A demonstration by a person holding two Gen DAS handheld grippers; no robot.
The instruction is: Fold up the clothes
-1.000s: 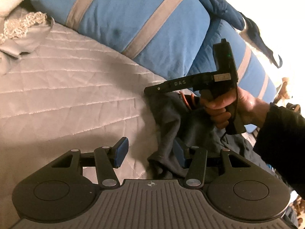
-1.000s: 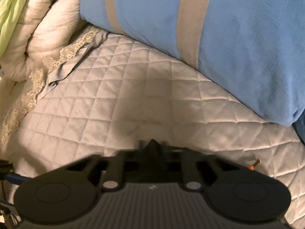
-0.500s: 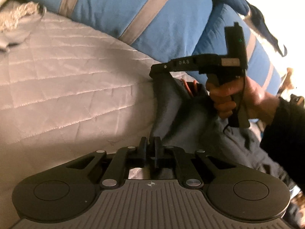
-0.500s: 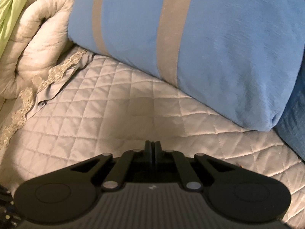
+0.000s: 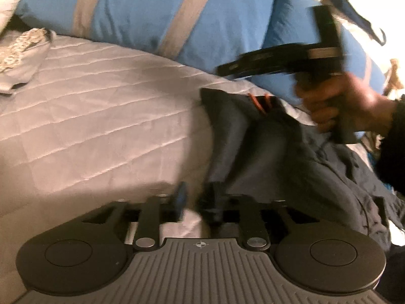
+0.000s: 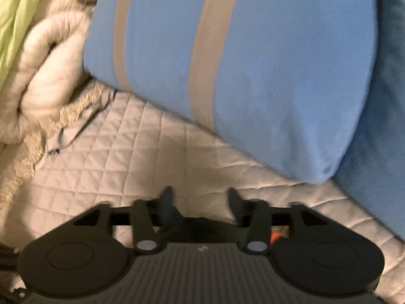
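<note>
Both handheld units are matte black plastic. The left gripper (image 5: 196, 202) has a ribbed grey top plate with a little crosshair mark, two round black discs at the sides, silver pivot screws and dark blue finger pads (image 5: 180, 198). The right gripper (image 6: 201, 202) has the same build, and a hand (image 5: 339, 103) in a dark sleeve (image 5: 392, 147) grips its handle.

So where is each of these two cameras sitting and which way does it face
Left wrist: on the left gripper, facing across the quilt at the dark garment and striped pillow; the right gripper and a hand show.
Right wrist: on the right gripper, low over the quilt, facing the pillow; no hand shows.
Shared: quilt, pillow, right gripper.
</note>
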